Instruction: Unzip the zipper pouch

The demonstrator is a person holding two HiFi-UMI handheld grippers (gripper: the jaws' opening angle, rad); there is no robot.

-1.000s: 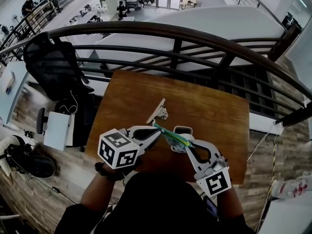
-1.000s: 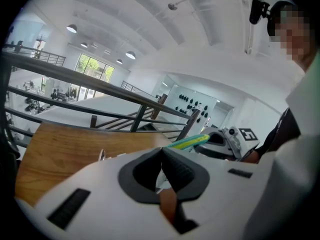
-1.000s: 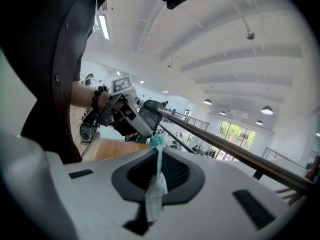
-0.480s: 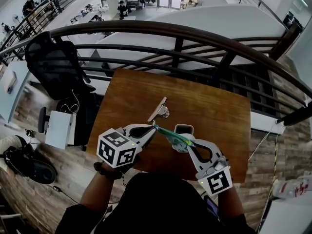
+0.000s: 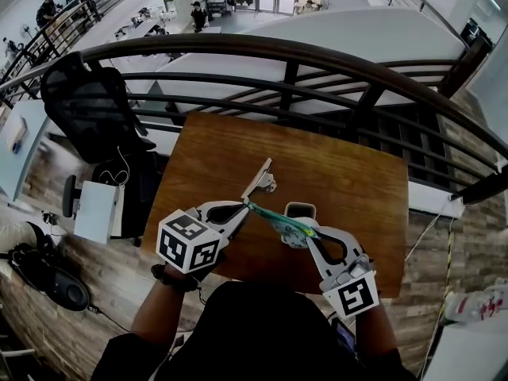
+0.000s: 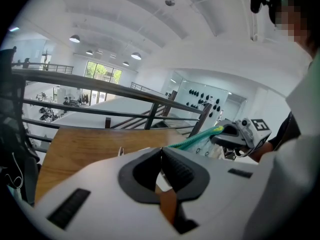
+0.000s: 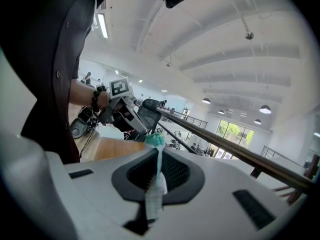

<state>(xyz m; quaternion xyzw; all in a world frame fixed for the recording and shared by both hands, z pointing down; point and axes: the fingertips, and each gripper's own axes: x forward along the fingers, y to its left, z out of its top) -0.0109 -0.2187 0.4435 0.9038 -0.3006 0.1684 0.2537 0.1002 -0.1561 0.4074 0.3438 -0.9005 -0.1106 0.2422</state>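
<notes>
A slim green zipper pouch [image 5: 278, 221] hangs stretched between my two grippers, just above the wooden table [image 5: 341, 173]. My left gripper [image 5: 244, 206] is shut on its left end; the zipper pull is hidden between the pads. In the left gripper view the jaws [image 6: 161, 151] are closed, and the pouch's green edge [image 6: 200, 136] runs off to the right gripper [image 6: 223, 130]. My right gripper [image 5: 309, 235] is shut on the other end. The right gripper view shows pale fabric with a green top [image 7: 155, 140] clamped between its pads [image 7: 172, 171].
A white and metal clip-like object [image 5: 258, 181] and a small white open container [image 5: 299, 210] lie on the table behind the pouch. A dark curved railing [image 5: 286, 58] runs past the far edge. A black office chair [image 5: 87, 105] stands left of the table.
My left gripper has drawn slightly left, away from the right one, and the green span between them is a little longer. The right gripper has stayed still.
</notes>
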